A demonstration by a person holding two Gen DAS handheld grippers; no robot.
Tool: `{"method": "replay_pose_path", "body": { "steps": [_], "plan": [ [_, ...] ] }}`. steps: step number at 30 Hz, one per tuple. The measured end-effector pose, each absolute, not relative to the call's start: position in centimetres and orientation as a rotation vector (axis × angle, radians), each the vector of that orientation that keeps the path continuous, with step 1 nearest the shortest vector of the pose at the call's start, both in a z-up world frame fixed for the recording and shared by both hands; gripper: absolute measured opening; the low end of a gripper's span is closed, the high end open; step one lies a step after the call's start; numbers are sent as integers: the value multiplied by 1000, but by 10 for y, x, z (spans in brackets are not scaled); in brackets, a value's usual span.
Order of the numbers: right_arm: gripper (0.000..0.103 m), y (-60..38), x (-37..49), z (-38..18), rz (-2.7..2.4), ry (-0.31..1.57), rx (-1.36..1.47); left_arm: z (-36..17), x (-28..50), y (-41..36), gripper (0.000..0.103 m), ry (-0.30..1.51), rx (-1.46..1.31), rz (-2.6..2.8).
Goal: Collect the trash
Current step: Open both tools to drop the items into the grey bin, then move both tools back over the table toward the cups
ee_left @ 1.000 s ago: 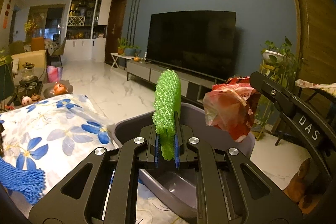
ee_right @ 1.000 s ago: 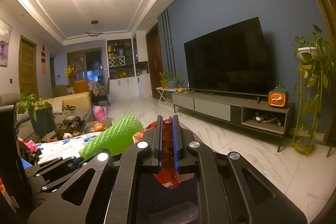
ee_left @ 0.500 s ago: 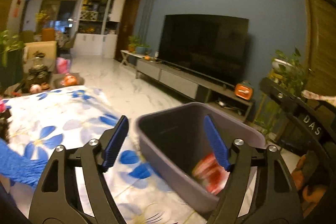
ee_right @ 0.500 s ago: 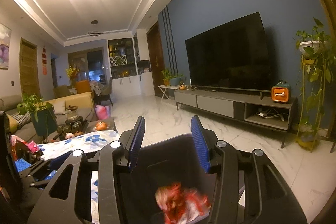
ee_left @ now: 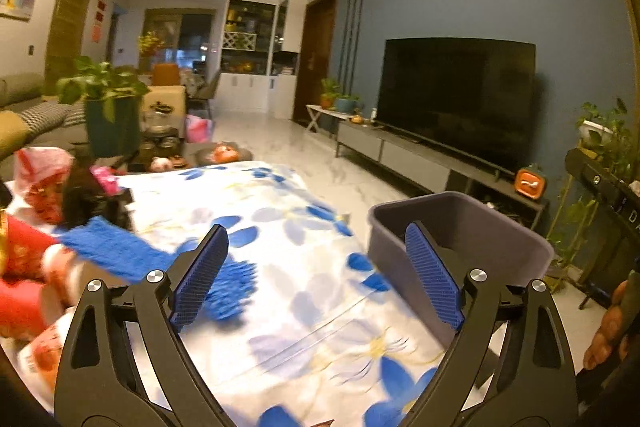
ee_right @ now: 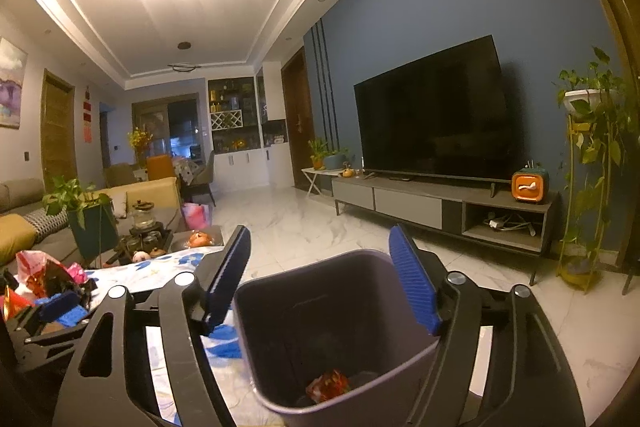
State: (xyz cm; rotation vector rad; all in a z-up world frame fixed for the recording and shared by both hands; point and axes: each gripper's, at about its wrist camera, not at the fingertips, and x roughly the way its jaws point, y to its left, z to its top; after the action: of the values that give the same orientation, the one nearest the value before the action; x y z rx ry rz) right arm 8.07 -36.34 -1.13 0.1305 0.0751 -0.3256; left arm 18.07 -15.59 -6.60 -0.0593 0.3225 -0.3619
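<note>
Left gripper [ee_left: 316, 275] jaws just spread apart, empty. Right gripper [ee_right: 320, 279] likewise, over grey bin [ee_right: 276, 311], lower centre. Red wrapper [ee_right: 329, 383] at bin bottom.

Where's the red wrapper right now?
In the right wrist view, the red wrapper lies at the bottom of the grey bin, below the open right hand-held gripper.
</note>
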Motion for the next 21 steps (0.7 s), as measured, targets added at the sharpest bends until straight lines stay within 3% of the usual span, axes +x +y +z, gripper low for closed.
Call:
{"method": "replay_pose_path", "body": {
  "steps": [21],
  "plan": [
    [76,-262,66,-36,-105,191,117,-81,94,-14,89,333,-74,-58]
  ]
}}
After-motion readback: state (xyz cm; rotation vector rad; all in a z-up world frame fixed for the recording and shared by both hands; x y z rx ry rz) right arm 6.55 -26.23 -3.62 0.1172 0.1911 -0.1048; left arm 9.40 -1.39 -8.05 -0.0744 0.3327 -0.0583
